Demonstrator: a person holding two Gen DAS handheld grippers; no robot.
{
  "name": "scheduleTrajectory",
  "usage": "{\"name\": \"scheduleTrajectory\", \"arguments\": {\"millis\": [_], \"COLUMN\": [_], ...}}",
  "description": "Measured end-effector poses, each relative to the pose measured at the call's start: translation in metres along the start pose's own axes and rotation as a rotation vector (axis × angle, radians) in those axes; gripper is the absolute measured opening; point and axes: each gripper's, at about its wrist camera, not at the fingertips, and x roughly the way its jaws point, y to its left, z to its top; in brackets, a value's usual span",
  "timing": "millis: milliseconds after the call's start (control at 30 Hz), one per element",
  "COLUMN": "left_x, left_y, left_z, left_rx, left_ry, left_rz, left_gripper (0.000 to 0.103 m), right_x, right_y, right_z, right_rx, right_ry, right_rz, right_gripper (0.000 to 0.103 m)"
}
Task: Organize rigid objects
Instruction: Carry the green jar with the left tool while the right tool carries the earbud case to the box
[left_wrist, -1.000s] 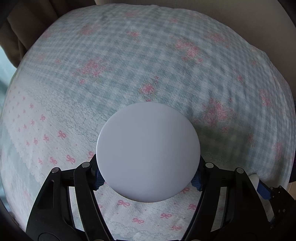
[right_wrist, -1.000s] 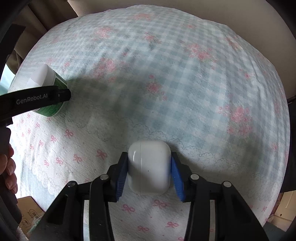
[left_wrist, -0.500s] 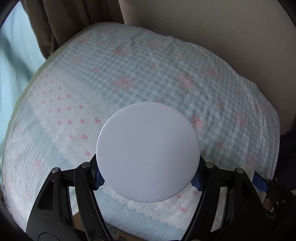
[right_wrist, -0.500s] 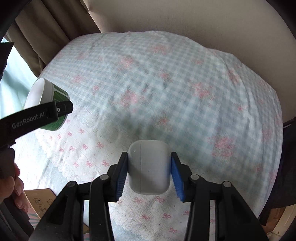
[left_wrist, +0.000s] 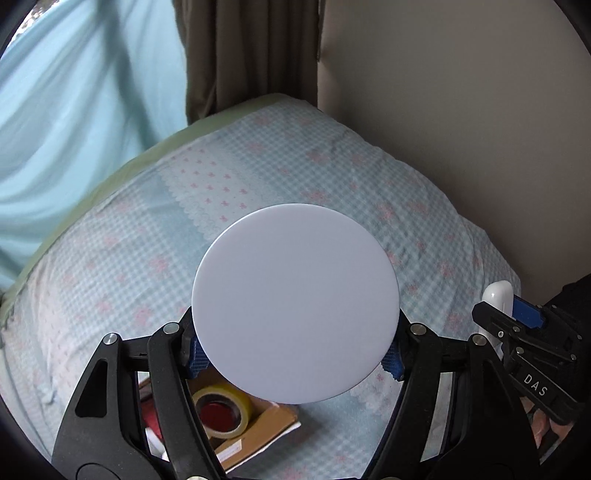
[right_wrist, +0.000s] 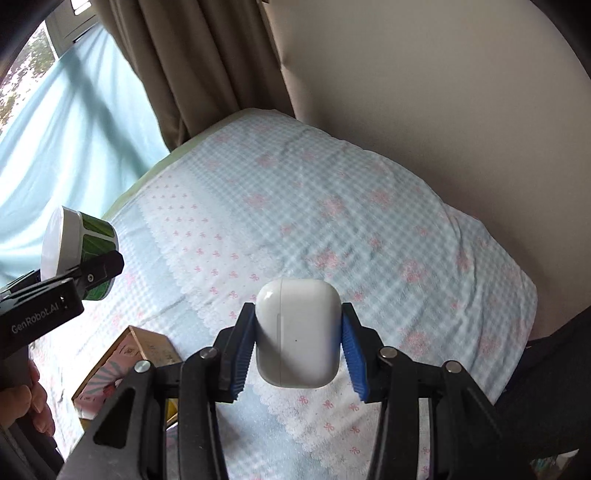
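Left wrist view: the white-lidded jar (left_wrist: 295, 302) is pinched by the left gripper (left_wrist: 294, 352); an open cardboard box (left_wrist: 255, 424) lies at 6 o'clock below.

Right wrist view: the earbud case (right_wrist: 297, 332) is clamped upright by the right gripper (right_wrist: 298, 350); the box (right_wrist: 122, 362) sits at 8 o'clock, judged nearer the left gripper (right_wrist: 79, 264).

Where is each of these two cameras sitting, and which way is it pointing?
Left wrist view: rides on the left gripper, looking forward along its fingers at the round white-lidded jar it clamps, the bed and a box with a yellow tape roll below; the right gripper shows at the right edge.
Right wrist view: rides on the right gripper, facing the white earbud case it holds above the bed; the person's left hand shows.
Shared: bed, curtains, wall, both held objects.
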Motion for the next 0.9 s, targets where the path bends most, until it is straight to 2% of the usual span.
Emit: {"name": "scheduleTrajectory", "arguments": {"millis": [233,467,700,900], "left_x": [-0.071,-0.105,-0.108,-0.072], "left_y": [0.058,0.111,0.141,0.169], "left_z": [-0.054,-0.123,-0.176,-0.199], "left_rx": [-0.148,-0.305,-0.457,-0.575], "left_ry": [-0.038,-0.008,0.034,0.098], "left_rz": [0.046,0.152,0.242,0.247], "left_gripper": [0.068,0.068,0.068,0.068], "right_x": [-0.033,-0.036,-0.014,0.030], "right_y": [0.053,0.108,0.160,0.197], "right_z": [-0.008,-0.026,-0.039,-0.049], "right_rx": [-0.134,-0.260,-0.430,-0.560], "right_ry": [0.005,0.050,0.116,0.212], "right_rz": [0.114,0.250,0.361,0.400], "right_gripper": [0.041,0.041,0.041,0.041]}}
